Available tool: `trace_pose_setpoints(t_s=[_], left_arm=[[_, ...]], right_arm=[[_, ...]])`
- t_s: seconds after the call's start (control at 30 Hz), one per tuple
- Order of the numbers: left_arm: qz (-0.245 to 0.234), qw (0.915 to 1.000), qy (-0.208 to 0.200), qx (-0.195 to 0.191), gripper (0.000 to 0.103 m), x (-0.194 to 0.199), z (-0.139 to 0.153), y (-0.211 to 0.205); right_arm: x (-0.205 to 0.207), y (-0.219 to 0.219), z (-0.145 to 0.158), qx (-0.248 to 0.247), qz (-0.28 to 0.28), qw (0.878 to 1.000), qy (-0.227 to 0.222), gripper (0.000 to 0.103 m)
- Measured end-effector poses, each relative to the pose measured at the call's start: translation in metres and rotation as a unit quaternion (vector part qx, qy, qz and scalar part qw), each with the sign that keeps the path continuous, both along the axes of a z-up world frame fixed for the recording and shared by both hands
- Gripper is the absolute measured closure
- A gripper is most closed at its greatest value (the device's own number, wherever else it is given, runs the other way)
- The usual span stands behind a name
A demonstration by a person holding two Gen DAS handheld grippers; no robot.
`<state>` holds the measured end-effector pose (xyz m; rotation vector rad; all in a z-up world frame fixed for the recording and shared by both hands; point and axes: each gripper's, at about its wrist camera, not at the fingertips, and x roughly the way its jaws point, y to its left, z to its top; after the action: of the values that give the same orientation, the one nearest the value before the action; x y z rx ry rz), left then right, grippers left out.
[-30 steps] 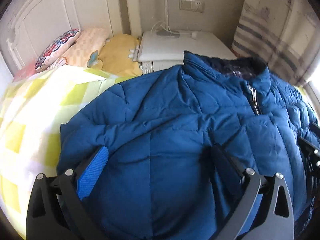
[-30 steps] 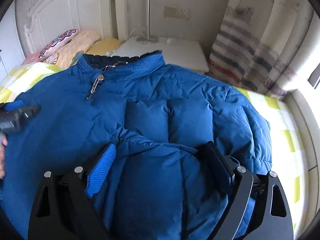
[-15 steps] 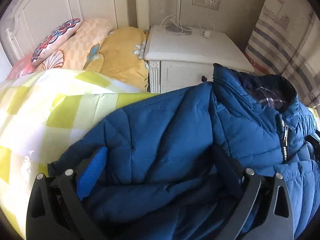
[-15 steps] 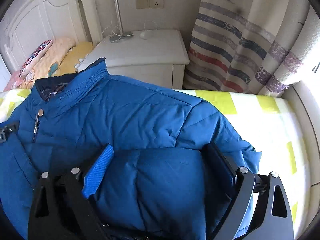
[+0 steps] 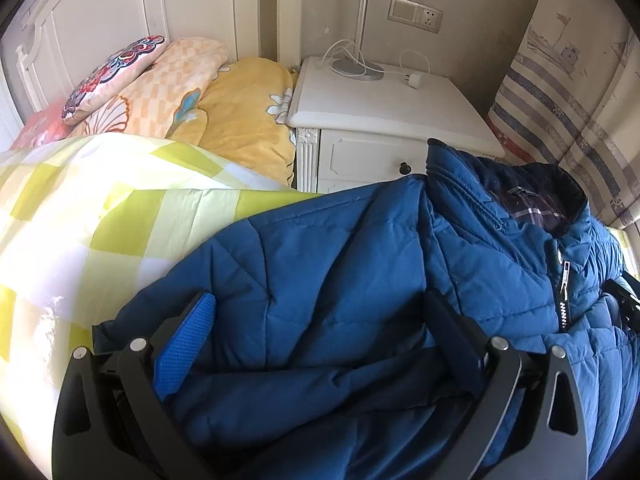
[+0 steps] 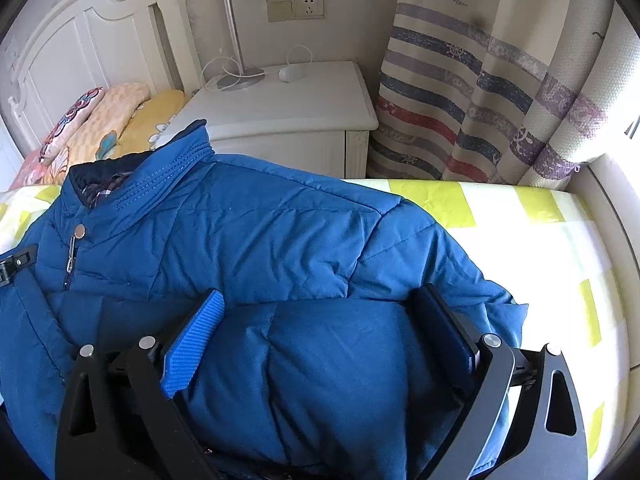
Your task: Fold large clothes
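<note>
between hand-held gripper fingers, jacket

Each tool has black angular arms, silver screws and blue ribbed pads.

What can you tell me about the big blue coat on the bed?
The blue coat is puffy and quilted, with stitched panels and a smooth, slightly shiny shell. Its stand-up collar shows a dark plaid lining, and a metal zipper pull hangs below a snap. It lies front-up on the yellow checked bedspread, collar toward the white nightstand. Padded folds bulge between the wide-apart fingers of the left tongs and right tongs.
</note>
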<state>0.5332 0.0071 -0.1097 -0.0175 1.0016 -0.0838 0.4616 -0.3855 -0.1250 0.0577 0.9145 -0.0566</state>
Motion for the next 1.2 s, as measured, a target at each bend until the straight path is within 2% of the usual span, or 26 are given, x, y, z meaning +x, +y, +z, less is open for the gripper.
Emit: trace_pose_setpoints(t_s=[0.07,0.13,0.17,0.2,0.27,0.33,0.4,0.47,0.5,0.53,0.63,0.73,0.8,0.9,0.93,1.0,1.1,1.17,1.2], left_arm=[[-0.003,0.9999,0.011,0.005,0.002,-0.001,0.002,0.001],[0.023,0.9997,0.007,0.004,0.005,-0.014,0.017,0.009],[0.034,0.9987,-0.026,-0.03,0.004,-0.032,0.036,0.017],[0.031,0.9956,-0.057,-0.067,0.004,-0.051,0.052,0.022],[0.012,0.9925,-0.083,-0.088,0.003,-0.084,0.071,0.02],[-0.005,0.9931,-0.095,-0.069,0.002,-0.109,0.073,0.01],[-0.029,0.9959,-0.083,-0.02,0.002,-0.126,0.056,-0.01],[-0.045,0.997,-0.047,0.044,0.002,-0.126,0.027,-0.025],[-0.052,0.9954,-0.054,0.06,0.002,-0.129,0.017,-0.03],[-0.055,0.9927,-0.083,0.067,0.002,-0.137,0.016,-0.031],[-0.043,0.9948,-0.063,0.067,0.002,-0.145,0.025,-0.025],[-0.038,0.9913,-0.118,0.043,0.002,-0.19,0.053,-0.015],[-0.06,0.9904,-0.117,0.042,0.002,-0.209,0.05,-0.019],[-0.084,0.9911,-0.076,0.07,0.002,-0.206,0.016,-0.03],[-0.082,0.9917,-0.072,0.068,0.002,-0.203,0.007,-0.031],[-0.078,0.9931,-0.072,0.051,0.002,-0.2,0.01,-0.027],[-0.077,0.9933,-0.071,0.048,0.002,-0.2,0.009,-0.026],[-0.069,0.9925,-0.071,0.073,0.002,-0.208,0.013,-0.029],[-0.063,0.9924,-0.071,0.079,0.002,-0.214,0.016,-0.029]], right_arm=[[-0.002,-0.001,0.005,0.0,0.0,1.0,0.019,0.011],[-0.012,-0.002,0.023,-0.026,-0.029,0.999,0.022,0.012],[-0.023,0.0,0.037,-0.034,-0.04,0.999,0.001,0.011],[-0.042,0.007,0.056,-0.036,-0.034,0.998,-0.039,0.011],[-0.071,0.025,0.076,-0.038,0.002,0.996,-0.083,0.01],[-0.096,0.055,0.077,-0.044,0.06,0.993,-0.087,0.01],[-0.106,0.081,0.056,-0.063,0.107,0.991,-0.058,0.009],[-0.108,0.097,0.022,-0.102,0.12,0.987,-0.019,0.009],[-0.111,0.095,0.011,-0.094,0.11,0.989,-0.032,0.008],[-0.113,0.088,0.008,-0.071,0.1,0.991,-0.043,0.007],[-0.124,0.074,0.022,-0.033,0.064,0.997,-0.034,0.008],[-0.16,0.069,0.048,0.007,0.075,0.993,-0.09,0.007],[-0.172,0.073,0.043,-0.005,0.093,0.992,-0.085,0.006],[-0.167,0.085,0.004,-0.049,0.106,0.992,-0.038,0.004],[-0.17,0.086,-0.001,-0.055,0.107,0.991,-0.052,0.004],[-0.171,0.089,0.0,-0.062,0.103,0.991,-0.052,0.004],[-0.174,0.092,0.001,-0.072,0.094,0.992,-0.05,0.005],[-0.185,0.095,0.008,-0.068,0.073,0.994,-0.048,0.005],[-0.198,0.1,0.014,-0.06,0.08,0.993,-0.055,0.005]])
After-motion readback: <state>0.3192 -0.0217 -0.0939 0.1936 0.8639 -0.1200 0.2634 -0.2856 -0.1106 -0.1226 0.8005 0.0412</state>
